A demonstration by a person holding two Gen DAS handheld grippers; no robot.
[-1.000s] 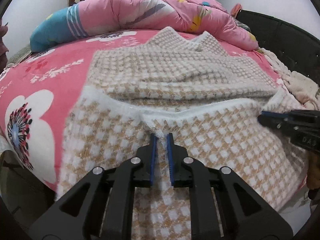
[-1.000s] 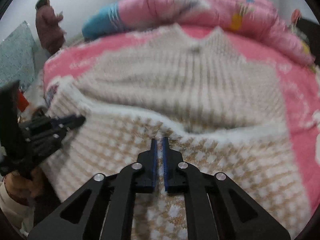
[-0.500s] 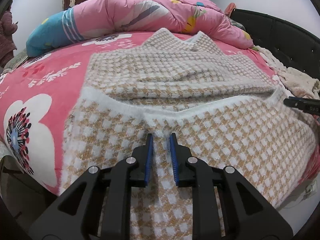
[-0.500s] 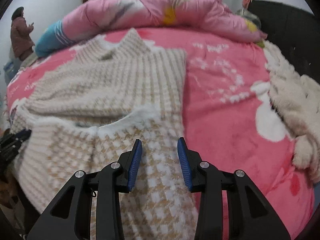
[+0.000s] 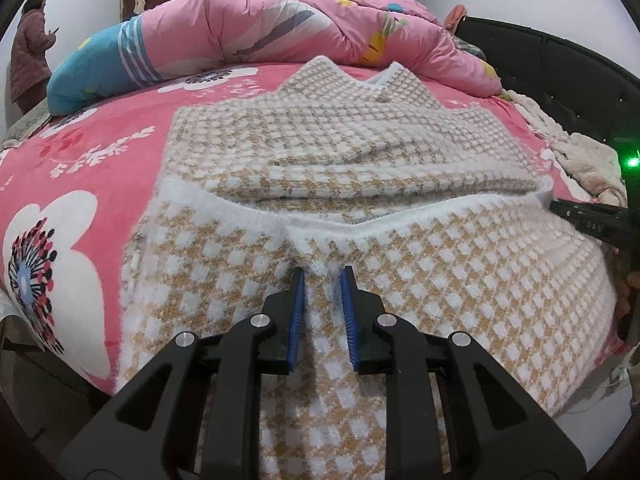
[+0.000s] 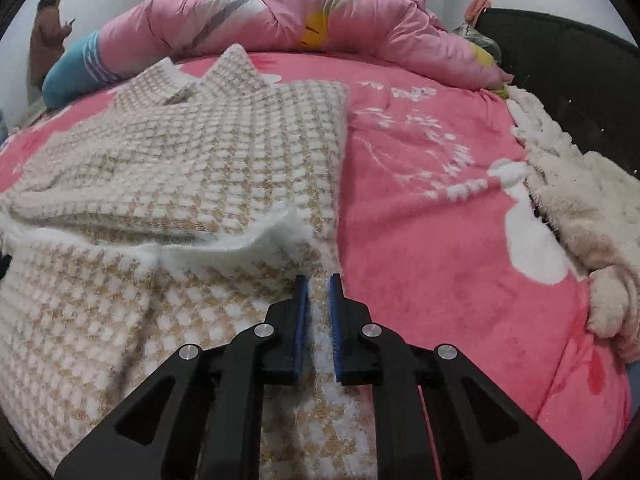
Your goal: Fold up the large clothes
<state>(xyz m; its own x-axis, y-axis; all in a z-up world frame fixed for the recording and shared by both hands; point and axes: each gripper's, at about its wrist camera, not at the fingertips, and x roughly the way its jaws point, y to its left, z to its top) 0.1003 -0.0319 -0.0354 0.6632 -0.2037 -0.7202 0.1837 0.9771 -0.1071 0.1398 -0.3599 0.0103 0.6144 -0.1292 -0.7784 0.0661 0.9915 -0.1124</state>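
Note:
A tan-and-white checked sweater (image 5: 400,152) lies flat on the pink bed, its lower part folded up so the fluffy white hem (image 5: 400,220) runs across the middle. My left gripper (image 5: 322,272) rests on the folded part just below the hem. Its jaws stand slightly apart and grip nothing, with a pinched ridge of cloth ending at its tips. My right gripper (image 6: 318,278) sits on the right side edge of the sweater (image 6: 200,152), jaws narrow, fluffy knit filling the gap between its pads. Its black tip (image 5: 592,220) also shows at the right of the left wrist view.
The sweater lies on a pink flowered blanket (image 6: 440,220). A rolled pink duvet (image 5: 300,28) lies along the far side. A cream fleece (image 6: 580,200) is piled against the black headboard (image 5: 560,72) on the right. A person (image 5: 30,52) stands far left by the wall.
My left jaws let go of the hem and spread a little. My right gripper swung from the hem's middle to the sweater's right edge, opened wide, then narrowed onto the cloth.

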